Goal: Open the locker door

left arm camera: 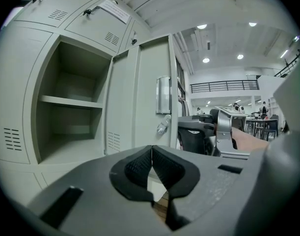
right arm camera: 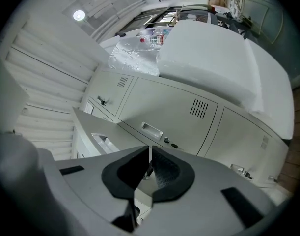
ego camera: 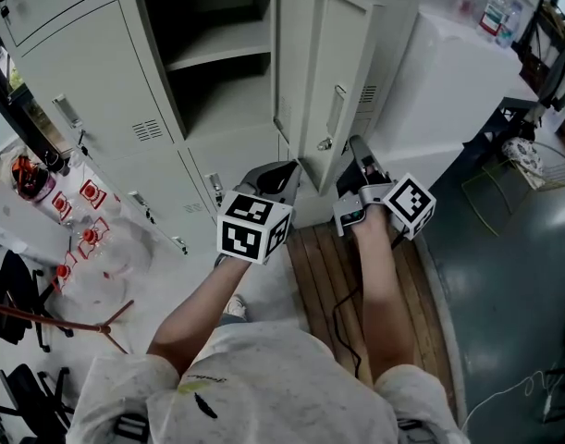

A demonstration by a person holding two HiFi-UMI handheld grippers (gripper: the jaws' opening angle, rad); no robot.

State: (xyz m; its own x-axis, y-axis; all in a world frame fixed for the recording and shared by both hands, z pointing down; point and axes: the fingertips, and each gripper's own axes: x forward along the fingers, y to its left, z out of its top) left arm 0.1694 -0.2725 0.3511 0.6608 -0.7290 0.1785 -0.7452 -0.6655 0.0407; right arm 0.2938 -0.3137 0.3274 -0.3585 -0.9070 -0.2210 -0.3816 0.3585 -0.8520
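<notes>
You face a bank of grey lockers (ego camera: 97, 72) with a gripper in each hand. The locker door (ego camera: 324, 72) already stands open, swung out to the right of its compartment (ego camera: 213, 12). A single shelf (ego camera: 219, 55) crosses the compartment's bare interior. The door's free edge is turned toward you, and a recessed handle (ego camera: 337, 109) sits above a small latch tab (ego camera: 325, 143) near that edge.

Your left gripper (left arm camera: 151, 151) is held low, below the open compartment and just left of the door's lower end. Its dark pads (left arm camera: 135, 168) meet at the tips with nothing between them, and its marker cube (ego camera: 254, 228) faces up at you.

Your right gripper (right arm camera: 149, 154) sits just to the right of the door's free edge, near the latch tab. No view settles whether it touches the metal. Its jaws are drawn together to a hairline slit and nothing is caught in them.

Both your forearms reach out over wooden slats (ego camera: 324, 266) on the floor. A large white block (ego camera: 448, 72) stands against the lockers on your right.
</notes>
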